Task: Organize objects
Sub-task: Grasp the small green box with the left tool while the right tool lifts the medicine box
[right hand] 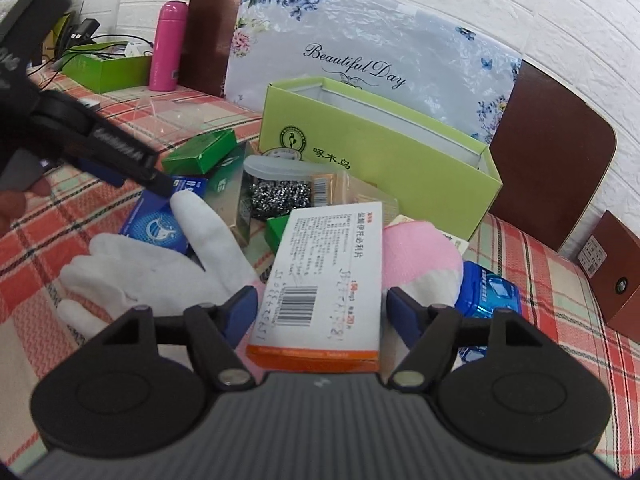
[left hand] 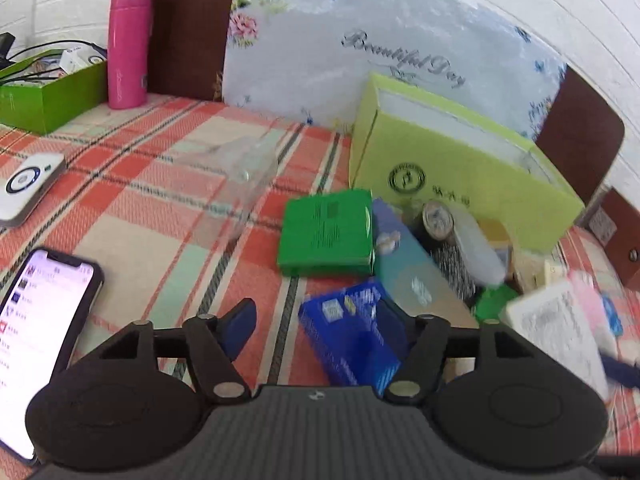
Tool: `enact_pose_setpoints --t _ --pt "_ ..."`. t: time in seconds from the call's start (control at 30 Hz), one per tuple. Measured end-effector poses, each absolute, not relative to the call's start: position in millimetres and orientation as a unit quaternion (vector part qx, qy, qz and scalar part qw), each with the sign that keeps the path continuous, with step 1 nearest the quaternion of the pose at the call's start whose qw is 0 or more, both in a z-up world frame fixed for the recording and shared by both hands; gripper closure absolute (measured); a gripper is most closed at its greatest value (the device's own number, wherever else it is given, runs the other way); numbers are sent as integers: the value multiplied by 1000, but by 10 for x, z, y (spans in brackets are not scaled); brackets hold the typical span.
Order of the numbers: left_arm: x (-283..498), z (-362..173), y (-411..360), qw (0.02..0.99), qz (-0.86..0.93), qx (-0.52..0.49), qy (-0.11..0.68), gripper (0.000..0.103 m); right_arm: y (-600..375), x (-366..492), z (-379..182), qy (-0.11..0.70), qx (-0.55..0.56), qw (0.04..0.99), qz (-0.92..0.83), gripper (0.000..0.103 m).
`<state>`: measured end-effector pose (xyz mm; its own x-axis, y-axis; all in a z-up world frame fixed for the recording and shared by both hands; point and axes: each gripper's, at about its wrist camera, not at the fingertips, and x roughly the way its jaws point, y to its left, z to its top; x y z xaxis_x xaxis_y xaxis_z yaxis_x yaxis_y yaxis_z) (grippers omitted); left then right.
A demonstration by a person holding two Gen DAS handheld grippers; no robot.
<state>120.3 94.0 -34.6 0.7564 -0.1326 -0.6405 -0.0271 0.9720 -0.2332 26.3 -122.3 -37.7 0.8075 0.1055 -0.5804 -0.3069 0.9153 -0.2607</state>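
Observation:
A heap of small items lies in front of an open lime-green box, which also shows in the left wrist view. My right gripper is open, its blue pads on either side of a white and orange medicine box without pressing it. My left gripper is open above a blue box; it also shows at the left of the right wrist view. A green box, a white and pink glove, a steel scourer in a plastic tub and a blue jar lie in the heap.
A pink flask and a green tray of cables stand at the back left. A phone and a white device lie at the left. A clear plastic container lies on the checked tablecloth. Brown boxes stand at the right.

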Motion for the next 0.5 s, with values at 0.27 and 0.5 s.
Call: enact_pose_setpoints --t 0.27,0.5 --pt "1752 -414 1026 928 -13 -150 342 19 -1286 322 -340 296 -136 939 114 31" --pt "1805 -487 1042 923 -49 -162 345 39 -1114 419 -448 284 -180 934 121 31"
